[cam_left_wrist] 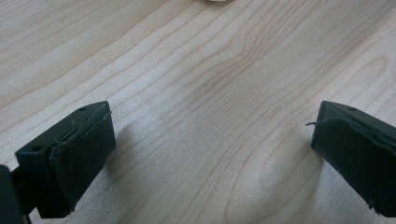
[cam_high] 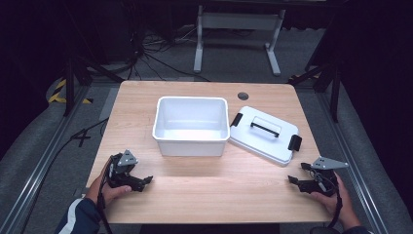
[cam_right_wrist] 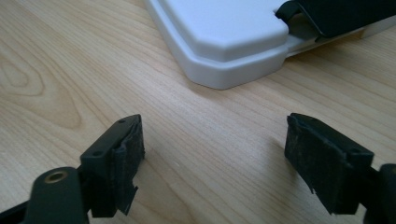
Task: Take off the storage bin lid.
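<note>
both tongs, left (cam_high: 144,182) and right (cam_high: 298,173), rest spread and empty at the near table (cam_high: 204,195) edge; the lid (cam_high: 264,134) lies flat beside the empty tub (cam_high: 191,125), its long axis running diagonally. left gripper view: bare wood. right gripper view: the lid's corner lies just ahead. likely pre-start; next, probably reaching for the lid's handle (cam_high: 265,128).

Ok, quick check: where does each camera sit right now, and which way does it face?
High view: above the person's side, looking forward and down on the table, white tub and lid; both hands and tools show.
Left gripper view: on the left tool, looking at bare wood between its open jaws.
Right gripper view: on the right tool, facing the lid's corner.
Shared: the lid shows in the high and right gripper views.
</note>
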